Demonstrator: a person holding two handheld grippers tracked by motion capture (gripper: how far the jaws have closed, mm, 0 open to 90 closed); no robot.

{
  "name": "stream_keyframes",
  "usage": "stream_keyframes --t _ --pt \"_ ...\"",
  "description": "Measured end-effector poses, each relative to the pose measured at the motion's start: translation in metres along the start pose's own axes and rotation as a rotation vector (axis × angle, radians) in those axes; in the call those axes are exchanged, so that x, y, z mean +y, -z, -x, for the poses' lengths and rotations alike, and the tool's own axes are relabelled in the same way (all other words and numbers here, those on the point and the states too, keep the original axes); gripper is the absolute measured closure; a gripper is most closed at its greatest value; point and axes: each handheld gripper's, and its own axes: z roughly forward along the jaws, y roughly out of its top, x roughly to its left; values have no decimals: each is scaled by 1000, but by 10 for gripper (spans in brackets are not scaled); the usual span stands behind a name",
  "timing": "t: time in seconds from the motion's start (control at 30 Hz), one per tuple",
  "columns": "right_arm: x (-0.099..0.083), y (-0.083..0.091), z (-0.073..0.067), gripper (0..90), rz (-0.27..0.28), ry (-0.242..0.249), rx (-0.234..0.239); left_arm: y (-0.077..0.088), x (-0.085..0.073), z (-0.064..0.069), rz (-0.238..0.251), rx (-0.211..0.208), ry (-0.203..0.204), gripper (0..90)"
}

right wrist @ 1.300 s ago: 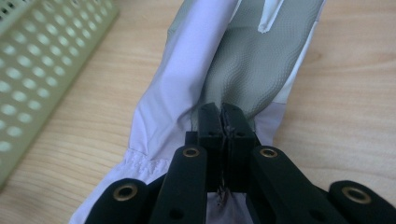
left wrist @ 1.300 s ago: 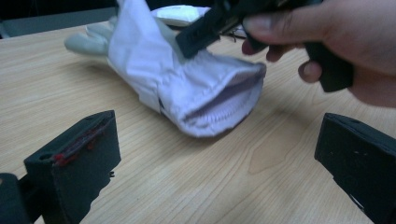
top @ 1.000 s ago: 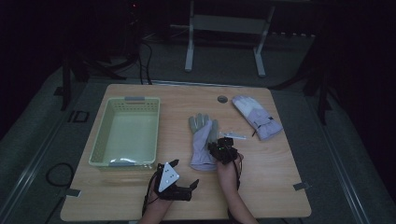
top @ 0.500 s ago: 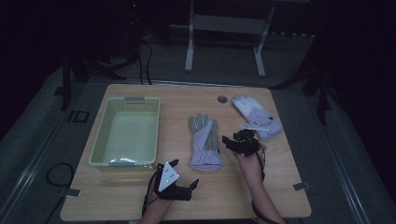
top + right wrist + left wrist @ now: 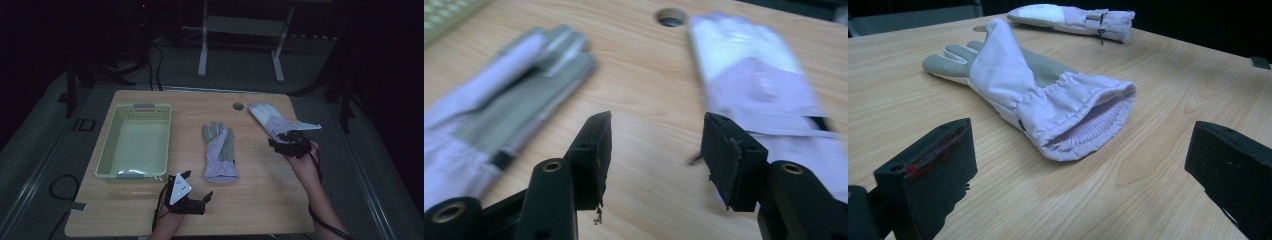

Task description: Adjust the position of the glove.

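Observation:
A lilac and grey glove (image 5: 220,152) lies palm up mid-table, cuff toward me. Its open cuff faces my left gripper (image 5: 198,184), which rests near the front edge; in the left gripper view the glove (image 5: 1048,95) sits beyond wide open jaws of that gripper (image 5: 1083,170). A second glove (image 5: 272,120) lies at the back right. My right gripper (image 5: 286,141) hovers at its cuff. Its jaws have just opened and then closed in a little, and in the right gripper view the gripper (image 5: 656,145) has bare wood between them, the second glove (image 5: 764,85) just right of it.
A pale green basket (image 5: 107,145) stands at the left of the table, with nothing in it that I can see. A round cable hole (image 5: 238,106) sits near the back edge. Dark floor and a desk frame lie beyond the table.
My right hand has moved right and up, from the middle glove's cuff to the cuff of the back right glove, and its jaws have opened. The left gripper has stayed put.

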Motion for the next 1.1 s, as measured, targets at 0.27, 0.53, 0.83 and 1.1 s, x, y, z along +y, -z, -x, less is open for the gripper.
stream_keyframes --t 0.27,0.53,0.83,1.1 --pt "11 -2 40 493 13 14 1 1 0 0 6 -2 -5 3" --pt "22 -17 60 507 -17 32 -27 1 -1 1 10 1 -11 3" --pt "31 -36 83 486 -50 0 -38 2 -1 0 16 0 2 3" --pt "35 -60 87 478 -96 2 -67 3 -2 0 25 13 4 3"
